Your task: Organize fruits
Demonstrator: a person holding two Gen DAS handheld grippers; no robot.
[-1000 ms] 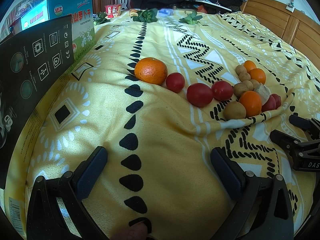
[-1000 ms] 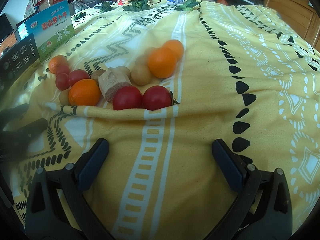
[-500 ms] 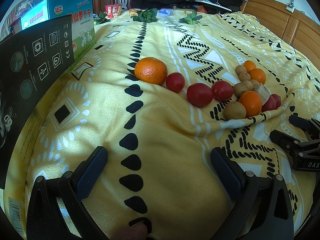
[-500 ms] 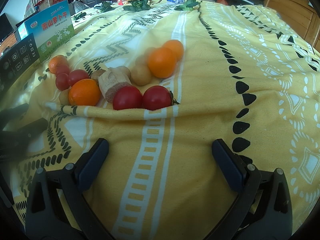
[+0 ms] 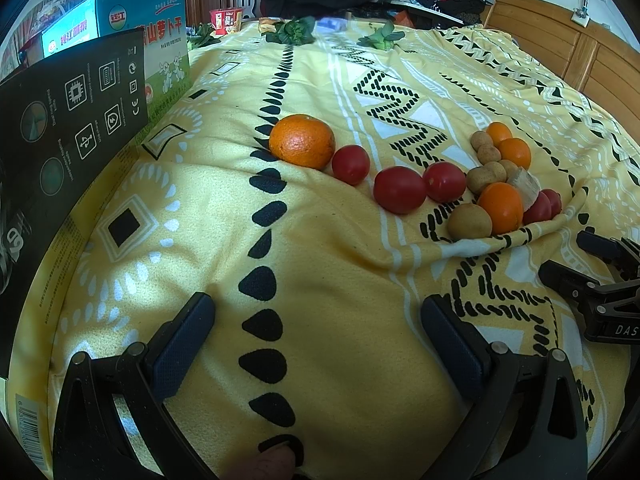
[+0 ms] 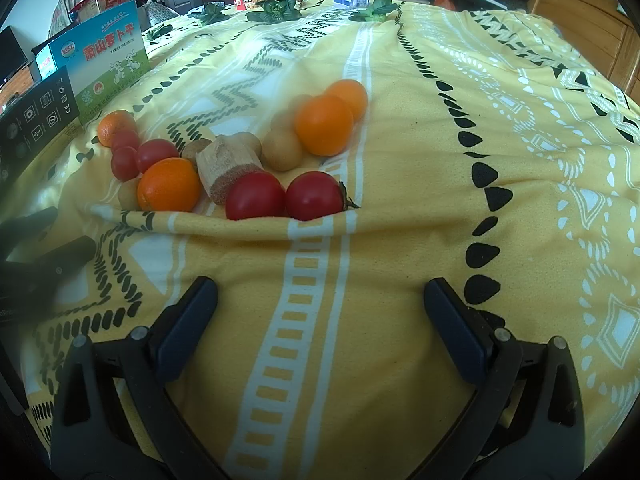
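Fruit lies on a yellow patterned blanket. In the left wrist view a big orange heads a row of three red tomatoes, then a cluster of small oranges and tan round fruits. My left gripper stands open and empty, well short of the row. In the right wrist view two tomatoes sit nearest, beside an orange, a cut brown chunk and tan fruits. My right gripper is open and empty, just short of them.
A black box and a blue-green carton stand along the left edge. Green leafy bunches and a red cup lie at the far end. A wooden headboard is at the right. The right gripper's body shows at right.
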